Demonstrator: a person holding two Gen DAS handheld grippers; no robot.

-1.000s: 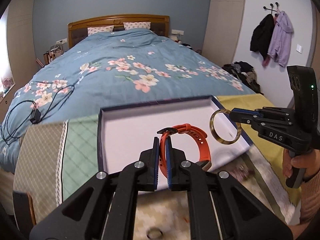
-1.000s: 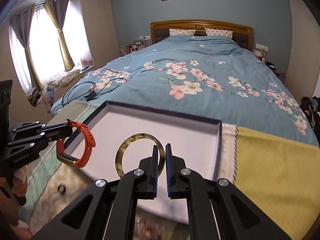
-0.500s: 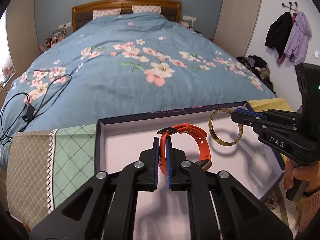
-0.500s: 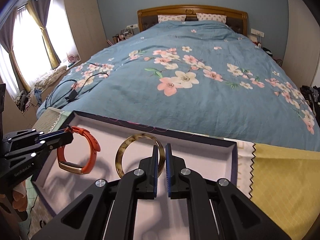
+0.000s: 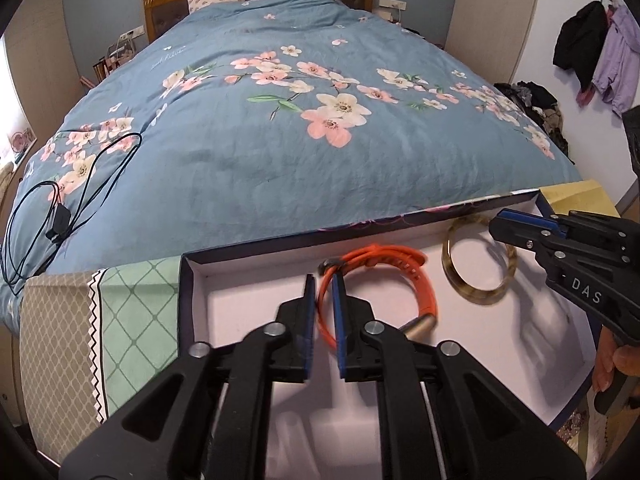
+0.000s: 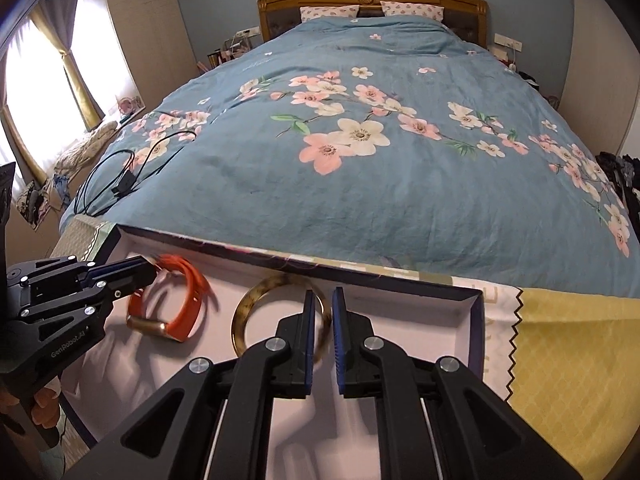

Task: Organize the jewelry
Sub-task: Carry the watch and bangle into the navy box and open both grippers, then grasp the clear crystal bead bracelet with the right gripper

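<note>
Both grippers straddle their pieces inside the box [image 6: 478, 320] — left gripper [image 5: 323, 300] parted around the orange wristband [image 5: 400, 276], right gripper [image 6: 321, 320] parted around the tortoiseshell bangle [image 6: 256, 304] — each ring lies released, straight ahead.

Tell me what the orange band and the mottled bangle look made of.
Orange band: matte, flexible-looking strap, probably silicone, with a gold metallic module. Bangle: glossy rigid ring, mottled brown-amber, likely resin or acetate tortoiseshell; real shell or horn can't be ruled out.

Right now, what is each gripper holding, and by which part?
The orange wristband's strap sits between the left gripper's fingers, and the tortoiseshell bangle's rim between the right gripper's. Both jaws look slack, so a firm grip cannot be told.
</note>
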